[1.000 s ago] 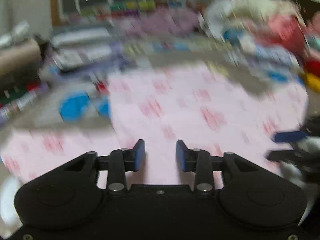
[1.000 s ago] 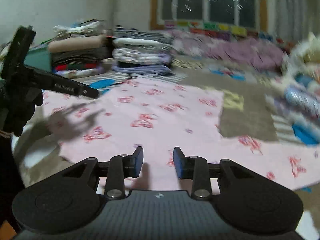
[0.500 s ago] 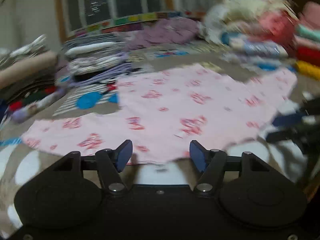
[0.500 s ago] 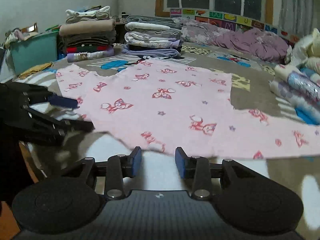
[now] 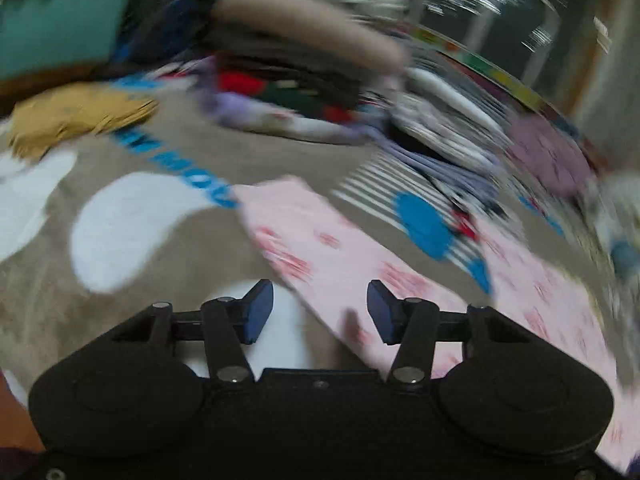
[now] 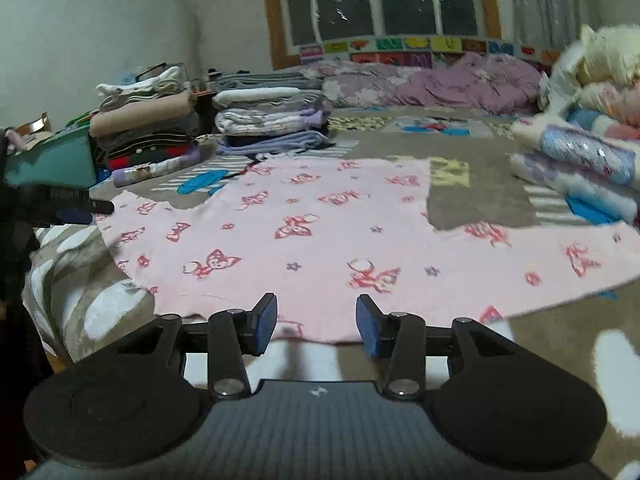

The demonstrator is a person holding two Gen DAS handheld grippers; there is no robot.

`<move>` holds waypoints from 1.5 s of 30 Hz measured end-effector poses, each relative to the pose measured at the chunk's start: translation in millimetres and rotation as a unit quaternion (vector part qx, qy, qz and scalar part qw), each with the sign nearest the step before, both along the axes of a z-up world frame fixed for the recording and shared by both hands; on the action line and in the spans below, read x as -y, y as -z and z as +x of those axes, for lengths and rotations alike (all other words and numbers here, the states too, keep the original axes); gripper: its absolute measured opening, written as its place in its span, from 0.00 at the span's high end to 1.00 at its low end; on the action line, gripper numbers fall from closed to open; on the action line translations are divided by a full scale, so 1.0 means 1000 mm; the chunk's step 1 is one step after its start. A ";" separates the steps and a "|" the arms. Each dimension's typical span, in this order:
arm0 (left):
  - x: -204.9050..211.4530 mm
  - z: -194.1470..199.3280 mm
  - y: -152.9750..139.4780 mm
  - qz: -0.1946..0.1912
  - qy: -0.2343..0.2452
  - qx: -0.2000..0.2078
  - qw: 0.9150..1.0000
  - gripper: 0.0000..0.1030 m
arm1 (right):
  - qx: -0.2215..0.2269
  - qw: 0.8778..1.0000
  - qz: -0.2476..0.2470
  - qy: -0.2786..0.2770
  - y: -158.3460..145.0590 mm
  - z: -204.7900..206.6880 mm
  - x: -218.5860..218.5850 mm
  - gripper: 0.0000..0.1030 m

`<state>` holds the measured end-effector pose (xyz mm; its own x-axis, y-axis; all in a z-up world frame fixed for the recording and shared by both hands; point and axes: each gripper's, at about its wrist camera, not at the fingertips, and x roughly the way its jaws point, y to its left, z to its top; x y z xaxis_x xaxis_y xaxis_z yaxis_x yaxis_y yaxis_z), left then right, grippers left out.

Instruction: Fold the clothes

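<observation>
Your pink cotton garment with the red butterfly-and-fox print [image 6: 320, 232] lies spread flat on the brown plush blanket with white patches [image 6: 480, 204]. All positions below are relative to that garment.

Right gripper [image 6: 317, 318]: sits at the garment's near hem, pointing across it. Jaws part-way apart and opening. The hem edge shows in the gap between the blue pads [image 6: 267, 320], but the pads don't press on it, so nothing is gripped.

Left gripper [image 5: 320, 312]: your view is heavily motion-blurred. It's at the garment's left sleeve end. Jaws part-way apart and closing; the pink cloth [image 5: 340, 264] runs under the right-hand pad, no visible pinch. In the right wrist view it shows as a dark shape [image 6: 76, 206] at the far-left sleeve tip; I can't tell whether it touches the cloth.

Beyond the garment's far-left edge: two stacks of folded clothes [image 6: 268, 120], with a teal plastic bin [image 6: 52, 156] left of them. To the garment's right: a heap of rolled fluffy blankets [image 6: 580, 152]. Behind the far edge: a crumpled purple quilt [image 6: 452, 84] below the dark window [image 6: 384, 0].
</observation>
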<state>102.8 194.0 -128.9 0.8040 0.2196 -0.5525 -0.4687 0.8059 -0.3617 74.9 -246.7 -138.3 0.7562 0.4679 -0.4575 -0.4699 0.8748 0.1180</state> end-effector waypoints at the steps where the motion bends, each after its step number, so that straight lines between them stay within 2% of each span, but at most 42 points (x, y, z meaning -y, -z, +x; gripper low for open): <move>1: -0.013 0.003 0.002 -0.017 -0.011 0.004 1.000 0.51 | 0.010 1.000 -0.005 -0.012 0.001 -0.002 -0.006 0.57; 2: -0.026 0.006 0.003 -0.034 -0.021 0.007 0.999 0.51 | 0.021 0.999 -0.011 -0.023 0.002 -0.004 -0.012 0.57; 4: -0.043 0.017 0.003 -0.039 -0.028 0.015 0.999 0.51 | 0.032 0.998 -0.028 -0.049 0.007 -0.007 -0.028 0.57; 6: -0.057 0.027 0.009 -0.053 -0.041 0.009 0.998 0.61 | 0.034 0.997 -0.030 -0.059 0.009 -0.005 -0.037 0.57; 7: -0.064 0.032 0.012 -0.060 -0.047 0.006 0.997 0.68 | 0.034 0.997 -0.029 -0.063 0.010 -0.003 -0.042 0.57; 9: -0.070 0.036 0.014 -0.064 -0.039 0.007 0.997 0.91 | 0.035 0.997 -0.027 -0.070 0.011 0.000 -0.050 0.57; 10: -0.073 0.036 0.014 -0.065 -0.032 0.006 0.997 0.97 | 0.028 0.997 -0.024 -0.068 0.012 0.003 -0.051 0.57; 13: -0.077 0.021 0.003 -0.059 -0.036 0.041 0.997 0.97 | -0.001 0.998 -0.010 -0.057 0.017 0.015 -0.050 0.57; 16: -0.077 0.024 0.010 -0.042 -0.041 0.003 0.998 0.96 | -0.019 0.998 -0.001 -0.056 0.022 0.021 -0.050 0.56; 17: -0.075 0.024 0.012 -0.037 -0.040 0.004 0.999 0.95 | -0.020 0.998 -0.002 -0.057 0.023 0.021 -0.050 0.56; 20: -0.067 0.029 0.012 0.012 -0.031 -0.017 0.999 0.87 | -0.020 0.998 -0.002 -0.062 0.025 0.021 -0.048 0.56; 21: -0.064 0.028 0.010 0.026 -0.037 -0.019 0.999 0.83 | -0.022 0.998 0.000 -0.063 0.025 0.020 -0.048 0.56; 22: -0.056 0.025 0.005 0.053 -0.051 -0.022 0.997 0.75 | -0.023 0.998 0.002 -0.064 0.026 0.021 -0.046 0.56; 23: -0.048 0.022 0.000 0.080 -0.065 -0.024 0.994 0.71 | -0.023 0.998 0.002 -0.064 0.026 0.021 -0.046 0.56; 25: -0.027 0.019 -0.010 0.112 -0.044 -0.012 0.993 0.71 | -0.022 0.998 0.002 -0.065 0.025 0.020 -0.045 0.56; 27: -0.001 0.015 -0.015 0.122 -0.014 0.002 0.992 0.71 | -0.021 0.998 0.004 -0.067 0.024 0.018 -0.043 0.56; 30: 0.047 0.014 -0.004 0.122 0.065 0.010 0.990 0.70 | -0.025 0.997 0.008 -0.072 0.023 0.017 -0.038 0.56; 32: 0.073 0.020 0.010 0.132 0.114 -0.006 0.985 0.62 | -0.029 0.997 0.015 -0.074 0.020 0.015 -0.033 0.56; 33: 0.086 0.024 0.018 0.144 0.124 -0.028 0.981 0.64 | -0.031 0.997 0.021 -0.072 0.018 0.014 -0.030 0.56; 36: 0.123 0.017 0.016 0.174 0.169 -0.012 0.970 0.65 | -0.025 0.997 0.051 -0.049 0.011 0.011 -0.011 0.56; 38: 0.147 0.014 0.009 0.186 0.196 0.001 0.963 0.66 | -0.016 0.997 0.077 -0.016 0.006 0.012 0.007 0.56; 41: 0.189 0.014 0.005 0.189 0.250 0.018 0.950 0.66 | -0.015 0.990 0.122 0.069 0.005 0.019 0.046 0.56; 45: 0.252 0.018 0.007 0.192 0.322 0.029 0.927 0.66 | -0.030 0.966 0.173 0.192 0.013 0.035 0.104 0.56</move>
<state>121.0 -57.5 -135.8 0.8632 -0.1437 -0.4840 0.1646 0.9864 0.0007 110.1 -350.3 -151.4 0.8815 0.2908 -0.3719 -0.1023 0.8867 0.4508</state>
